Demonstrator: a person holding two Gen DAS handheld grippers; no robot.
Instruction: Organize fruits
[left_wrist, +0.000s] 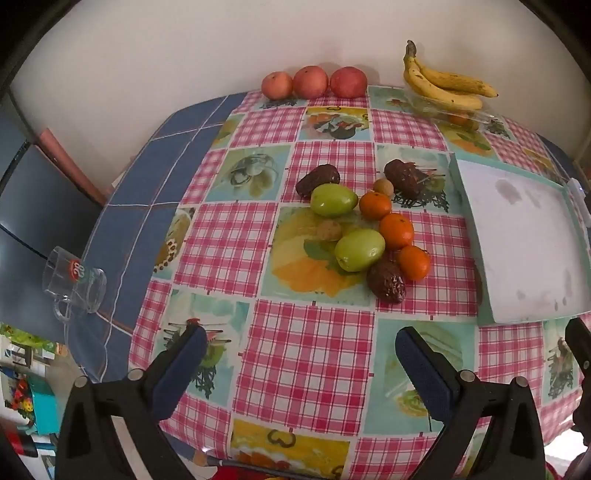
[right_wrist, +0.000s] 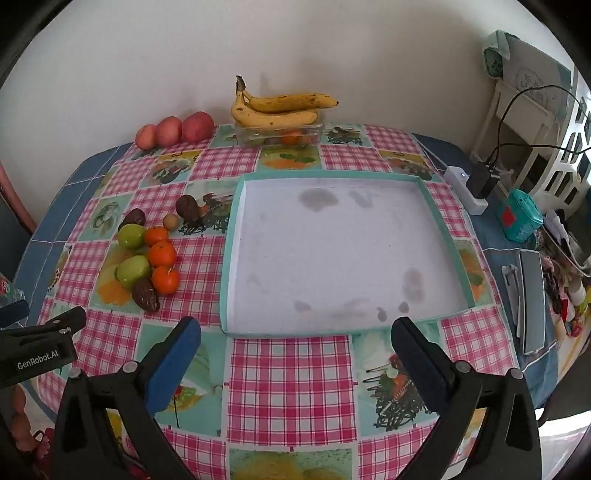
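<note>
Fruit (left_wrist: 364, 229) sits heaped on the counter (left_wrist: 306, 350) to your left; the tray (right_wrist: 340, 254) on your right is bare. Your left tool (left_wrist: 301, 354) and right tool (right_wrist: 295, 345) both hang spread, holding nothing, so all sorting remains.

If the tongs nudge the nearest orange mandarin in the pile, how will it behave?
The nearest mandarin is round and smooth, so it would probably roll on the flat tablecloth. It touches a dark wrinkled fruit, which may shift with it. Its skin likely gives slightly under pressure.
</note>
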